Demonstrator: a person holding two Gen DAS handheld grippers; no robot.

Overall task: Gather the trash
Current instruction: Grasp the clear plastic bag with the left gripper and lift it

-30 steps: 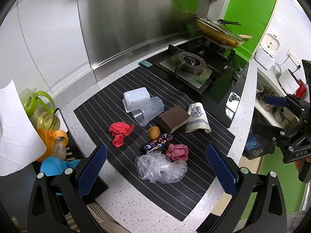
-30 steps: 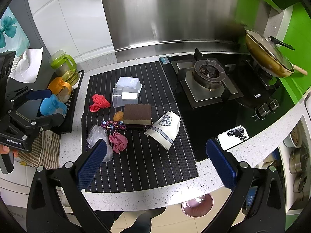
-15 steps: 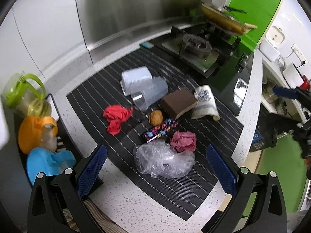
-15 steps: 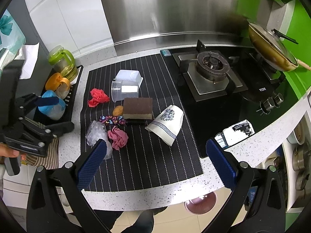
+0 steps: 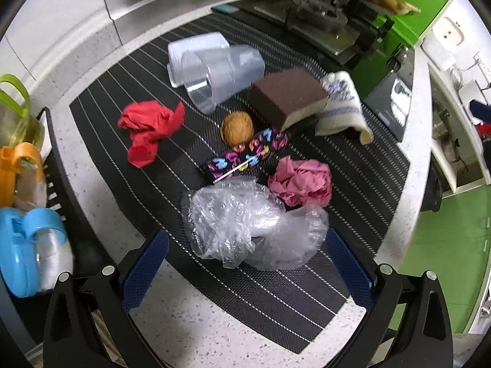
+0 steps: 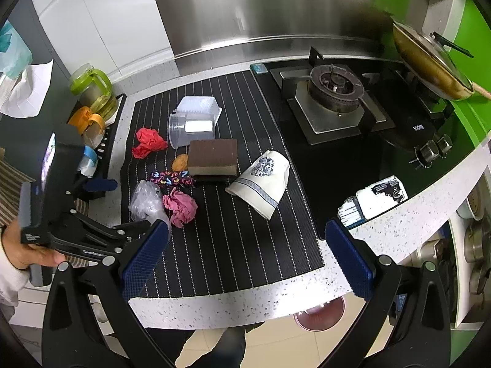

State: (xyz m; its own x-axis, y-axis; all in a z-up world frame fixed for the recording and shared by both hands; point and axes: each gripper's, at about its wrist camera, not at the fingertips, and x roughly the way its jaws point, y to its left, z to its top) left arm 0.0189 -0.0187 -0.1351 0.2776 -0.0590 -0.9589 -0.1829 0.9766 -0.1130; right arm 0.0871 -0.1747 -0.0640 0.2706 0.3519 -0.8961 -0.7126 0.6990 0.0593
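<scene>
On the striped black mat (image 5: 362,184) lie a crumpled clear plastic bag (image 5: 251,227), a pink paper ball (image 5: 302,182), a red paper wad (image 5: 148,128), a colourful wrapper (image 5: 248,155) and a walnut (image 5: 237,128). My left gripper (image 5: 247,271) is open, low over the mat, its blue pads either side of the plastic bag. In the right wrist view it (image 6: 107,208) sits just left of the bag (image 6: 145,199) and pink ball (image 6: 181,204). My right gripper (image 6: 247,263) is open and empty, high above the counter's front edge.
A clear tipped cup (image 5: 221,76) and lidded box (image 5: 196,47), a brown sponge (image 5: 288,95) and a folded cloth (image 5: 340,107) lie on the mat. A gas hob (image 6: 334,92) with a pan (image 6: 429,64) is right. A rack with jugs (image 6: 92,92) is left.
My left gripper has come down and forward toward the plastic bag, which now lies between its open pads. My right gripper has barely moved.
</scene>
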